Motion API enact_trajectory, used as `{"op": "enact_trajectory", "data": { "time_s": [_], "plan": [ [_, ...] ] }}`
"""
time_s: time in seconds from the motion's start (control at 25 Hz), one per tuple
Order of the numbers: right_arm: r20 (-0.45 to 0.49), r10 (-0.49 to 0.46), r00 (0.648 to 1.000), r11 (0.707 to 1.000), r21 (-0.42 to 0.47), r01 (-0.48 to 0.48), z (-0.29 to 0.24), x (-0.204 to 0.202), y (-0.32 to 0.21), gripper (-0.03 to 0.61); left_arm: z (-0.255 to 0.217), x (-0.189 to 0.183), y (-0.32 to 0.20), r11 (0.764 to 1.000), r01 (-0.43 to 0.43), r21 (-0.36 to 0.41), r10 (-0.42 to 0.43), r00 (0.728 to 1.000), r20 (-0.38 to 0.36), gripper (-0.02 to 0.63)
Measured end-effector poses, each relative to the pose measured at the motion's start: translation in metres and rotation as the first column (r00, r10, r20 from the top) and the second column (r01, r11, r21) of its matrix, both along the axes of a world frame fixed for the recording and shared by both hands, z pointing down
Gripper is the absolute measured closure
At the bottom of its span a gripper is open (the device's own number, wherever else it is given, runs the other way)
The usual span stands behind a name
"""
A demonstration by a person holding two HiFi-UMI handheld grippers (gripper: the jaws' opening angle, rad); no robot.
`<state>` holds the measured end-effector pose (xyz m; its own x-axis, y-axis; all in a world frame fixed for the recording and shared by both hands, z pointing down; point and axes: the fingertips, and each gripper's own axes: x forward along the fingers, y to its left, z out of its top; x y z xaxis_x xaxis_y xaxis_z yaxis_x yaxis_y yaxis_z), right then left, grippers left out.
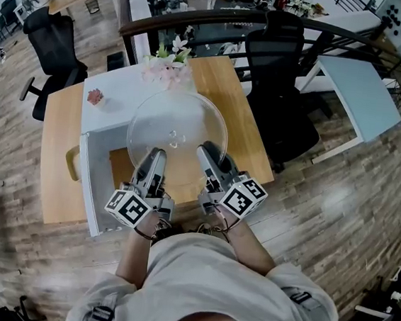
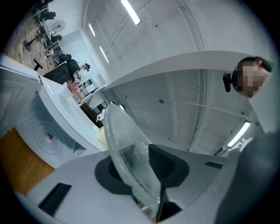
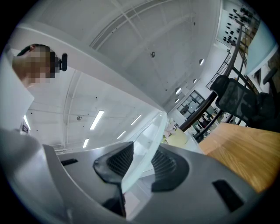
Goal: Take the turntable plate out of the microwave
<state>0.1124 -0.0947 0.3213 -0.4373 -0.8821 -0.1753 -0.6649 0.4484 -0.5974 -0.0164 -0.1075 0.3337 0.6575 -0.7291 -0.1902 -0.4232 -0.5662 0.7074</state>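
Side by side at lower centre, the left gripper (image 1: 156,153) and right gripper (image 1: 208,152) each have jaws partly closed, clamping the near rim of the round clear glass turntable plate (image 1: 179,122). It extends away from them toward mid-frame, roughly level, outside the white microwave (image 1: 110,100) and above the wooden tabletop (image 1: 249,140).

At six o'clock the left gripper (image 2: 141,162) is seen, its grey body filling the lower edge. The turntable plate (image 2: 124,140), of clear glass, is clamped edge-on between the jaws, with one black ribbed pad (image 2: 162,162) pressed against its right face. The plate is seen rising toward eleven o'clock. At nine o'clock the white microwave (image 2: 65,109) is shown, with concentric rings visible on the pale surface below its top. The wooden table (image 2: 17,159) is seen at eight o'clock, and pink flowers (image 2: 72,85) at ten o'clock. At twelve o'clock ceiling strip lights (image 2: 130,11) are seen, and at three o'clock a person (image 2: 267,113) wearing a head-mounted camera (image 2: 226,82).
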Motion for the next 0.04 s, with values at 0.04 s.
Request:
{"op": "enact_trajectory", "data": {
  "time_s": [0.04],
  "plan": [
    [0.000,0.000,1.000,1.000,0.000,0.000,0.0004,-0.0002,-0.0004,0.456,0.0004,-0.0001,-0.0004,1.000,0.000,0.000,0.000,1.000,0.000,0.499]
  ]
}}
